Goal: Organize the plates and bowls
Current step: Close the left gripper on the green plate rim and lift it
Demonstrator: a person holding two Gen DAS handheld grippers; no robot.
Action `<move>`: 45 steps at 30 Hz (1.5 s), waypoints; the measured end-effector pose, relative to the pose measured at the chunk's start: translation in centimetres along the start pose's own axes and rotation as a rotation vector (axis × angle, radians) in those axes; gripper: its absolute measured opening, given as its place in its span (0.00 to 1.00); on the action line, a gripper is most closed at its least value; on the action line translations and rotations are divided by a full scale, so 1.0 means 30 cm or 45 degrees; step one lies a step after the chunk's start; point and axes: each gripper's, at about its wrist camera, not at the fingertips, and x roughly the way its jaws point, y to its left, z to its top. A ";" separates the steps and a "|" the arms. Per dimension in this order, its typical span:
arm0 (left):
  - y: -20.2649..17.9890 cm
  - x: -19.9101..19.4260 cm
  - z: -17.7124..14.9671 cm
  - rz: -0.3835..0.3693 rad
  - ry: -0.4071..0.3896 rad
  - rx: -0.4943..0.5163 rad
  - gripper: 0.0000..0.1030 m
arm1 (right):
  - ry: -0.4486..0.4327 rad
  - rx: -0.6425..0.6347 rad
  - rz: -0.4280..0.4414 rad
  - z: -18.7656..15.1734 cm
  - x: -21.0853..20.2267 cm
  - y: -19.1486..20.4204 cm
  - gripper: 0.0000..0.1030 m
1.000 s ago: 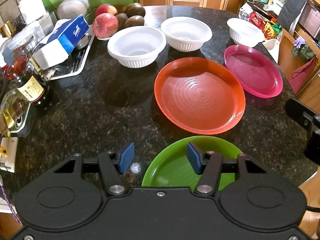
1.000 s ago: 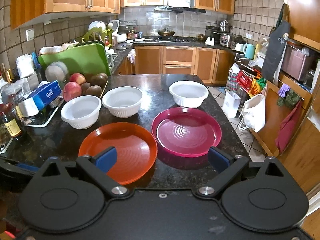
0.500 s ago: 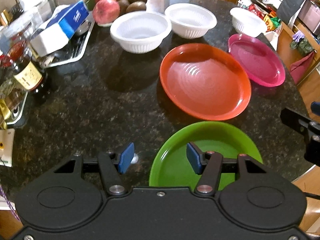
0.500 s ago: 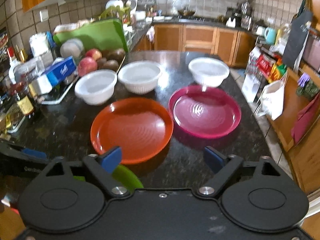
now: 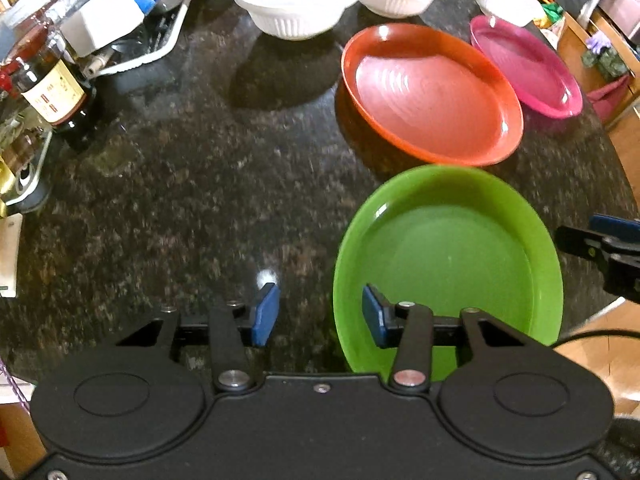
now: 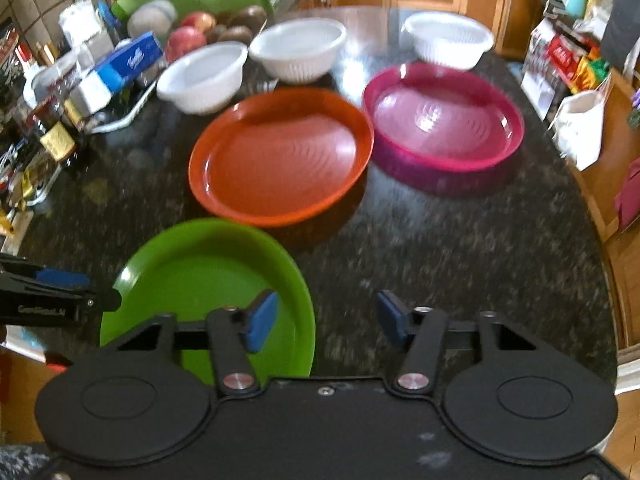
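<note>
1. Left wrist view: the left gripper hangs over the dark granite counter with its jaws spread wide and nothing between them. Its right finger sits above the near-left rim of the green plate; its left finger is over bare stone beside that plate.
2. Beyond the green plate and close to its far rim lies the orange plate. The pink plate is to the right of the orange one, their rims appearing to overlap. Three white bowls line the far side, past the orange plate. A dark bottle stands well left of the green plate.
3. Right wrist view: the right gripper is likewise parted and holds nothing. Its left finger is above the green plate's right rim, its right finger over the counter. The left gripper's tip shows at that plate's left edge.
</note>
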 end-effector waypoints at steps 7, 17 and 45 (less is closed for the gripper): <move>-0.025 0.025 -0.036 -0.027 0.042 0.061 0.42 | 0.098 -0.038 0.044 -0.024 0.038 0.010 0.30; -0.031 0.043 -0.057 -0.045 0.044 0.075 0.38 | 0.151 -0.046 0.057 -0.035 0.074 0.009 0.22; 0.090 0.023 -0.062 -0.055 0.014 -0.074 0.12 | 0.186 -0.168 0.144 -0.006 0.111 0.088 0.13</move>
